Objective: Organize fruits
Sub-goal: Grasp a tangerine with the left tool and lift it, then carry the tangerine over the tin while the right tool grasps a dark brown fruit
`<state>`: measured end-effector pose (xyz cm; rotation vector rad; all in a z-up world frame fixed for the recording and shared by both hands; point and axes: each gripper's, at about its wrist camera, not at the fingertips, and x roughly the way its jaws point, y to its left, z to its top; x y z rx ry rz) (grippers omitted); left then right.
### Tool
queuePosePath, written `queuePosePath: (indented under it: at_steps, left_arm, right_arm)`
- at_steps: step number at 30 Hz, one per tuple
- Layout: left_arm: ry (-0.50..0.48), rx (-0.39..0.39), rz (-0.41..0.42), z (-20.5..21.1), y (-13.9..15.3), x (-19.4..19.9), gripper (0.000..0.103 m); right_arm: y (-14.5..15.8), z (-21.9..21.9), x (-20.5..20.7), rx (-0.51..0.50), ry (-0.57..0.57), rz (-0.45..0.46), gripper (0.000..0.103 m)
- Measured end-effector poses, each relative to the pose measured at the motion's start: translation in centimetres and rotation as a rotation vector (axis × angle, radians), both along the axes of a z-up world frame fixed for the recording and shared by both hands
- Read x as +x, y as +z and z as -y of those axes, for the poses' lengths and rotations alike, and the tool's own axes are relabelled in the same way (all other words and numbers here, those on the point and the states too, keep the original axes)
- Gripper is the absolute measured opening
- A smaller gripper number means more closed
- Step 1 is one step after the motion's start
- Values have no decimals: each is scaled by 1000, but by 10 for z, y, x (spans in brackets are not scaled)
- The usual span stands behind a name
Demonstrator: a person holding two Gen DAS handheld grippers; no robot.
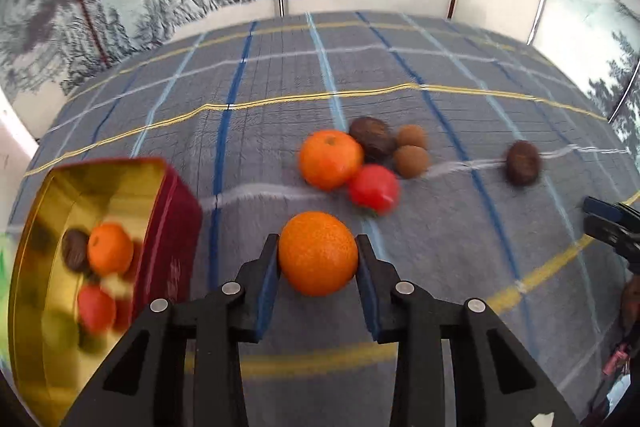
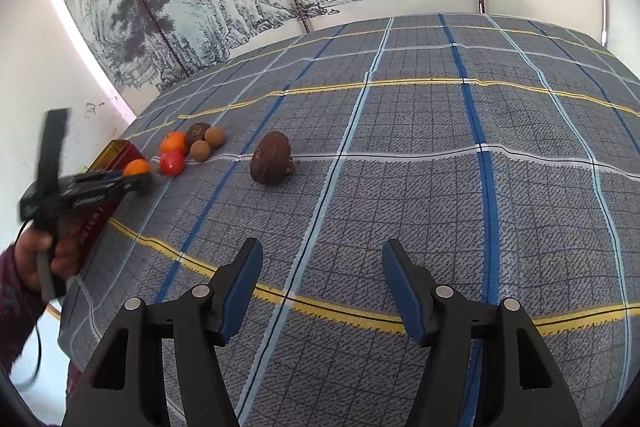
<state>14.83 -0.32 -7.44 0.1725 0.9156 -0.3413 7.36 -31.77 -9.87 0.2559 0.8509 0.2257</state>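
Left gripper [image 1: 317, 253] clamps a round orange mandarin [image 1: 318, 253]; right gripper [image 2: 322, 281] is open and holds nothing.

In the left wrist view, the two blue pads press the mandarin from both sides, above the grey checked cloth [image 1: 460, 227]. To the left stands a red metal tin with golden inside [image 1: 164, 211], already with an orange, a red and a brown fruit in it. Behind lie a second orange mandarin [image 1: 330, 159], a red round fruit [image 1: 374, 190], a dark brown fruit [image 1: 372, 139] and two small tan balls [image 1: 411, 160]. In the right wrist view, the blue-padded jaws stand apart over bare cloth; a brown oval fruit [image 2: 271, 163] lies alone, well apart in front of them. At the left edge a hand [image 2: 60, 251] holds the other gripper by the tin.
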Motion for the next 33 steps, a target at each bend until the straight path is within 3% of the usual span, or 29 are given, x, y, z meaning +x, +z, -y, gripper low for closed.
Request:
queuePosePath:
  at_steps: [6, 10, 16, 19, 28, 33]
  left_arm:
    - [-11, -98, -9, 9, 14, -57, 32]
    - [-6, -136, -11, 10, 23, -73, 32]
    - [11, -168, 7, 4, 37, -90, 32]
    - [28, -171, 27, -2, 44, -98, 32]
    - [135, -247, 62, -55, 59, -121, 32]
    - [220, -227, 86, -96, 63, -129, 32]
  right_arm:
    - [9, -14, 23, -12, 51, -19, 64]
    - [20, -38, 44, -94, 134, 27, 64]
    - [13, -64, 78, -160, 186, 20, 64]
    - [2, -74, 87, -216, 203, -9, 36]
    - [-1, -76, 62, -172, 165, 5, 36]
    - [0, -72, 61, -154, 142, -1, 36]
